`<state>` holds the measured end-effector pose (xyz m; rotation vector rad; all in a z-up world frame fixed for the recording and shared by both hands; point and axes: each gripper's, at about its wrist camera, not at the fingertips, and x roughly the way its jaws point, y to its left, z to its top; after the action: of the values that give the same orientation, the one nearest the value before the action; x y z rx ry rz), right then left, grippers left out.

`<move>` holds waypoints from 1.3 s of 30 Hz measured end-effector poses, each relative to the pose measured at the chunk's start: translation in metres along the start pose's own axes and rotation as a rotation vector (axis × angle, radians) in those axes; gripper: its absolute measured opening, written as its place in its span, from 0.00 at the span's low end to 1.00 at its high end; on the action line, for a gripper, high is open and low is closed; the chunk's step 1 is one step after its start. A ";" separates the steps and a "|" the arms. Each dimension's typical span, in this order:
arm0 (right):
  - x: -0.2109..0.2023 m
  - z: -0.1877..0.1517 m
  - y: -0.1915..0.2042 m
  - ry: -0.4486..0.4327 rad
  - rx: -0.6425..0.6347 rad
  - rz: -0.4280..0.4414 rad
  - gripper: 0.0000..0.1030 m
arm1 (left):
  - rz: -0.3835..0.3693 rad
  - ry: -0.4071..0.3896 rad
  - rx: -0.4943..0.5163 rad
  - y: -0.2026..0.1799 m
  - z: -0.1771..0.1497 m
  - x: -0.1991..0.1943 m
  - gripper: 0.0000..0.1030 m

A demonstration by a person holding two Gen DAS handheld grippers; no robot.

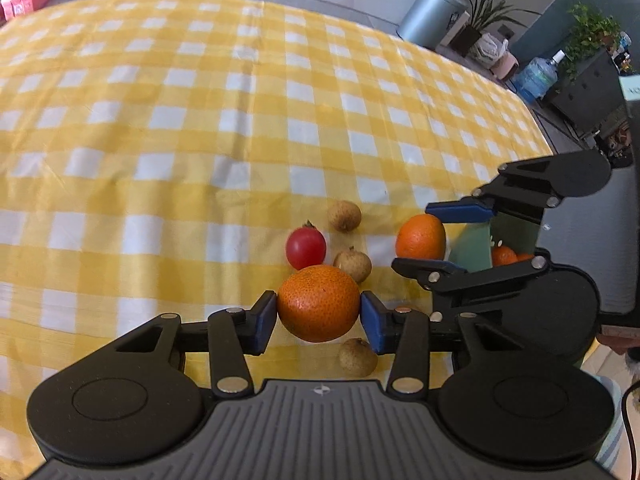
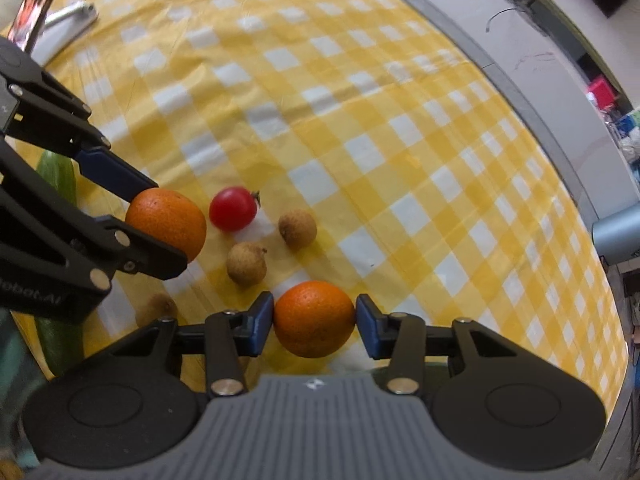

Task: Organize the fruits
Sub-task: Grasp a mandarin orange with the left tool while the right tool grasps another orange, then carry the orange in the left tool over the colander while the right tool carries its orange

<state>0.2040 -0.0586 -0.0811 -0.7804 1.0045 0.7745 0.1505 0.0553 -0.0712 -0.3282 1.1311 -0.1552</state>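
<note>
Left tongs [image 1: 319, 312] are clamped on a mandarin orange [image 1: 319, 303], its sides pressed by the blue pads [image 1: 265, 320]; the fruit is held just above the yellow-and-white checked cloth [image 1: 168, 128] covering the tabletop. Right tongs [image 2: 315, 320] are likewise clamped on a second mandarin orange [image 2: 314, 318], seen in the left wrist view to the right of the first, between one blue pad above and one below.

On the cloth between and beyond the two held fruits, a red cherry tomato [image 1: 305, 248] is seen, with its dried calyx attached. Three tan longans are noted: one [image 1: 344, 215] beyond the tomato, one [image 1: 353, 266] just beside the tomato and near the left-held orange, one [image 1: 358, 357] lying below the left tongs, close to the camera.

In the right wrist view, a green elongated vegetable [image 2: 58, 176] (cucumber perhaps; largely hidden behind the left tongs) is seen at the left edge of the cloth. Whether either orange touches the cloth cannot be told.
</note>
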 end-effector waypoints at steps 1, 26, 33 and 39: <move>-0.004 0.000 0.000 -0.011 0.008 -0.001 0.41 | 0.004 -0.012 0.002 -0.001 0.000 -0.004 0.49; -0.124 -0.093 0.013 -0.275 0.329 -0.035 0.41 | 0.014 -0.162 0.197 -0.083 -0.019 -0.066 0.49; -0.130 -0.138 0.002 -0.275 0.468 -0.055 0.41 | -0.003 -0.153 0.272 -0.115 -0.025 -0.053 0.49; -0.127 -0.161 -0.002 -0.259 0.515 -0.086 0.41 | -0.015 -0.128 0.357 -0.140 -0.028 -0.036 0.49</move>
<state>0.0955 -0.2202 -0.0167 -0.2678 0.8751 0.4938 0.1160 -0.0715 -0.0040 -0.0282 0.9532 -0.3394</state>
